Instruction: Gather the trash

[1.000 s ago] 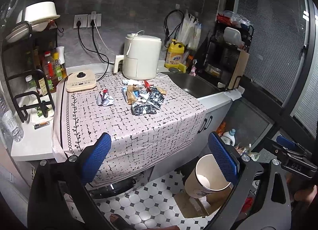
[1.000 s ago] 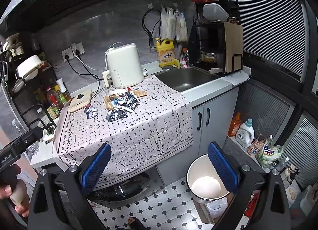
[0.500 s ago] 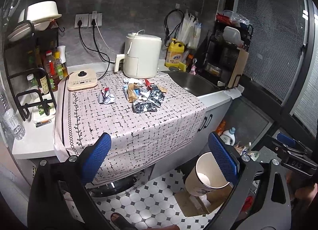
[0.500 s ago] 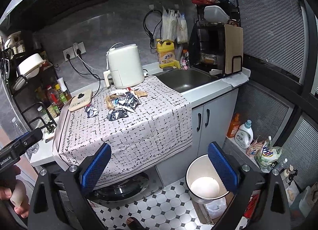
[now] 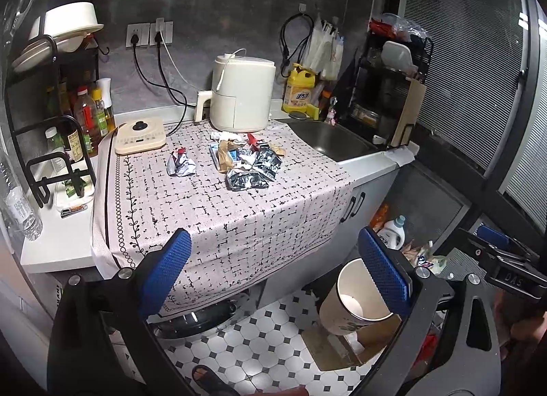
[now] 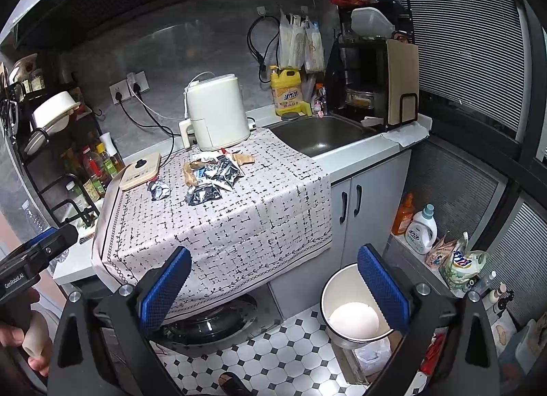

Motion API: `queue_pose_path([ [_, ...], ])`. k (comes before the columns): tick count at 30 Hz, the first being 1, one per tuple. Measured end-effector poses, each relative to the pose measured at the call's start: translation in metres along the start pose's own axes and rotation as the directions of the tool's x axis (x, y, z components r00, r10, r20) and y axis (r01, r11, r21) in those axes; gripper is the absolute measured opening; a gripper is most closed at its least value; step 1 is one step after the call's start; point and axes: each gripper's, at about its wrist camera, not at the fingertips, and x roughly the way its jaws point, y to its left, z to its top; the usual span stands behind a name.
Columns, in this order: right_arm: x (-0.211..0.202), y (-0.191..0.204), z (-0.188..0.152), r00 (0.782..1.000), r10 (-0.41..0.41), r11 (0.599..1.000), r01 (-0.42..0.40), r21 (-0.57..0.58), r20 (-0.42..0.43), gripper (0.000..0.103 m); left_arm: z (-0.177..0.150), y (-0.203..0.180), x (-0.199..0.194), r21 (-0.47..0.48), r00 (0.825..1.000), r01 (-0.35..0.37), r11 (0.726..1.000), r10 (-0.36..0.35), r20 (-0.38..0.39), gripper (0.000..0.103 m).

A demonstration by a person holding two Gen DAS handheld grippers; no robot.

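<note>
Both views nearer patterned cloth [image 5: 218, 211]; wrappers [image 5: 244, 162] heaped.

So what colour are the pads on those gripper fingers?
Blue, with a fine mesh texture, on black arms. The left gripper's finger pads show it best in the left wrist view.

The right pad of the left gripper [image 5: 273, 276] covers part of the white bin [image 5: 355, 300] rim. Labels on the bottles [image 5: 87, 115] left of the air fryer [image 5: 241, 95] are too small to read. The crumpled wrappers [image 5: 246, 163] before the fryer overlap, so their number is unclear.
</note>
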Motion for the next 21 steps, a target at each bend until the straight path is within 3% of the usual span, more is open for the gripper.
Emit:
queue_pose_path([
  [21,0.043,-0.001,0.012,0.999,0.023,1.000,-0.023,-0.008,-0.026,0.095,0.001,0.024,0.009,-0.037,0.997,-0.071,0.997,0.070,-0.031,0.097],
])
